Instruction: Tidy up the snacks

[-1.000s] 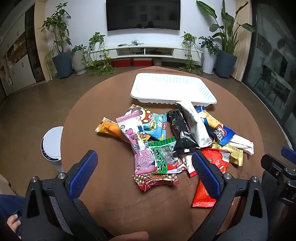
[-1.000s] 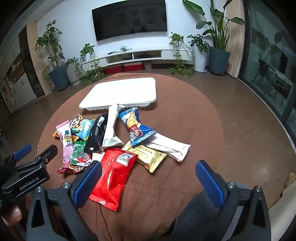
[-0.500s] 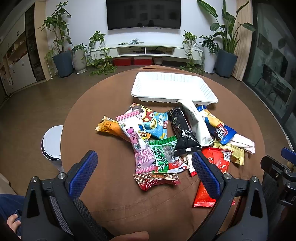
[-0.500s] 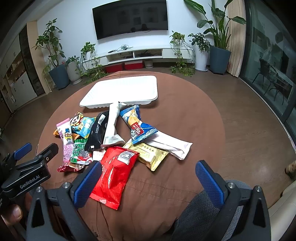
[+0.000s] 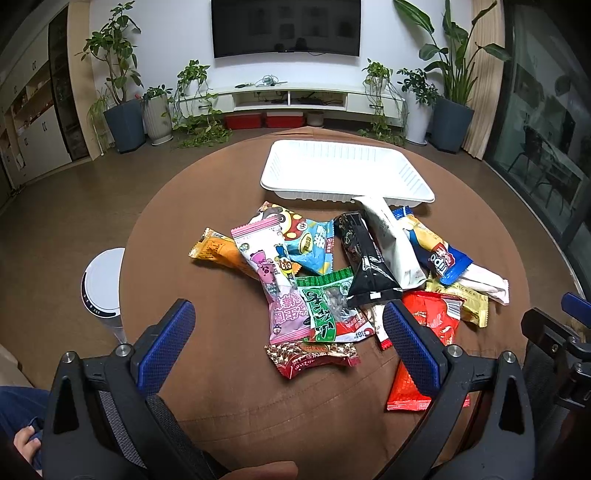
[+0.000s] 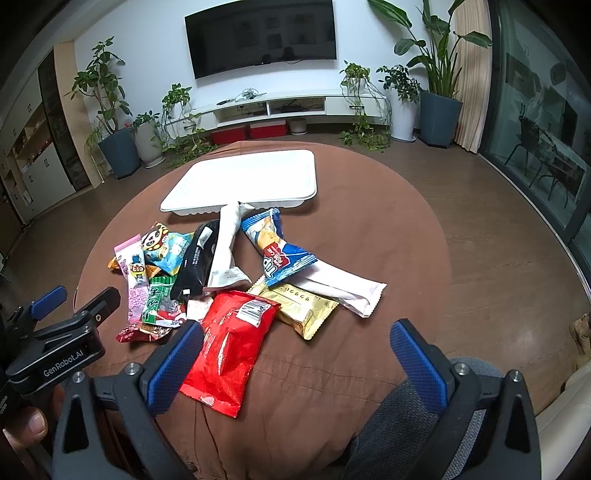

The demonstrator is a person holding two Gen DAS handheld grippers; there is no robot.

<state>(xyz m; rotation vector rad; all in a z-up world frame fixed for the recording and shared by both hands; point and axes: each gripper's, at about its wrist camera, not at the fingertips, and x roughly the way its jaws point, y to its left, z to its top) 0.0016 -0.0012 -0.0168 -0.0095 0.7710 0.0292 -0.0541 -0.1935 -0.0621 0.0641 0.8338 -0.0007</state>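
Left wrist view: the left claw (image 5: 288,341) gapes wide, holding nothing, above snacks (image 5: 332,280) heaped on the brown surface (image 5: 221,406) before a white tray (image 5: 413,184).

Right wrist view: the right claw (image 6: 295,363) gapes wide too; "GenRobot.AI" marks the other gripper.

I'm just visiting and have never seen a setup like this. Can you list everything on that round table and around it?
tray: 1, white, empty, far side of table
snack packets: about a dozen, mixed colours, piled in front of the tray
red packet: 1, nearest the right gripper
table: 1, round, brown cloth
TV: 1, black, on the far wall
potted plants: several, along the wall
left gripper: black, blue pads, open, empty
right gripper: same, open, empty
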